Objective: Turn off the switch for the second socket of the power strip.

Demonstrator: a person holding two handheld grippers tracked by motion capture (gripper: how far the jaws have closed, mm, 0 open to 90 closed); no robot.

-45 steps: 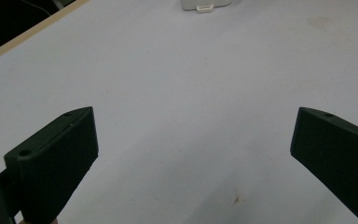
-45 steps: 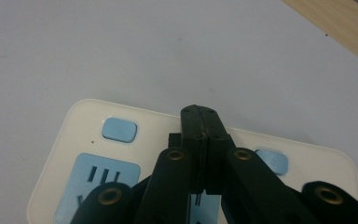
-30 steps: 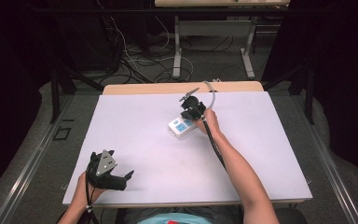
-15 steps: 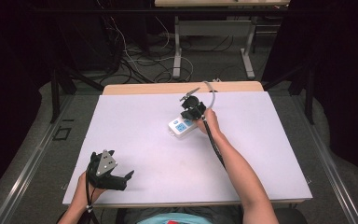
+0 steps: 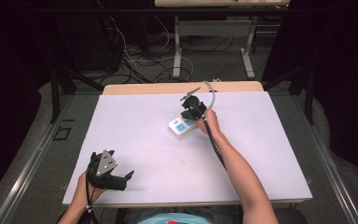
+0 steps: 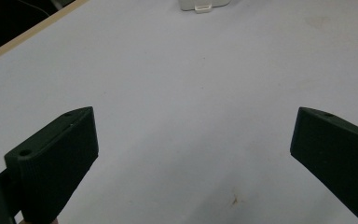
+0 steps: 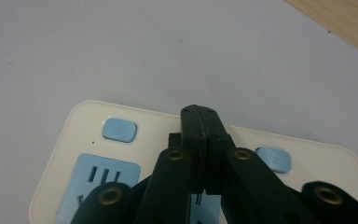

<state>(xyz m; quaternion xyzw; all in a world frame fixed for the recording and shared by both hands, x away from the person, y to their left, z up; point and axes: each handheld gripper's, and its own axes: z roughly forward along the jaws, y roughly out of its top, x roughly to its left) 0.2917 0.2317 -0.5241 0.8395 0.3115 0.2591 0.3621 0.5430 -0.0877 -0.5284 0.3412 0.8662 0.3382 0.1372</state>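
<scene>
At the near left corner of the white table (image 5: 135, 140), the left gripper (image 5: 121, 179) rests low over the surface in the person's left hand (image 5: 86, 189), its jaws spread wide with nothing between them; in the left gripper view bare tabletop lies between the two black jaws, and the end of the power strip (image 6: 204, 4) shows at the far edge. Farther out, past the table's middle, the cream power strip (image 5: 182, 127) with blue sockets lies flat and slightly angled. The right gripper (image 5: 192, 112) is just over it, held by the right hand (image 5: 210, 122), its jaws pressed fully together and gripping nothing. In the right gripper view the closed tips (image 7: 200, 122) sit over the strip's top between two blue buttons (image 7: 119, 129).
</scene>
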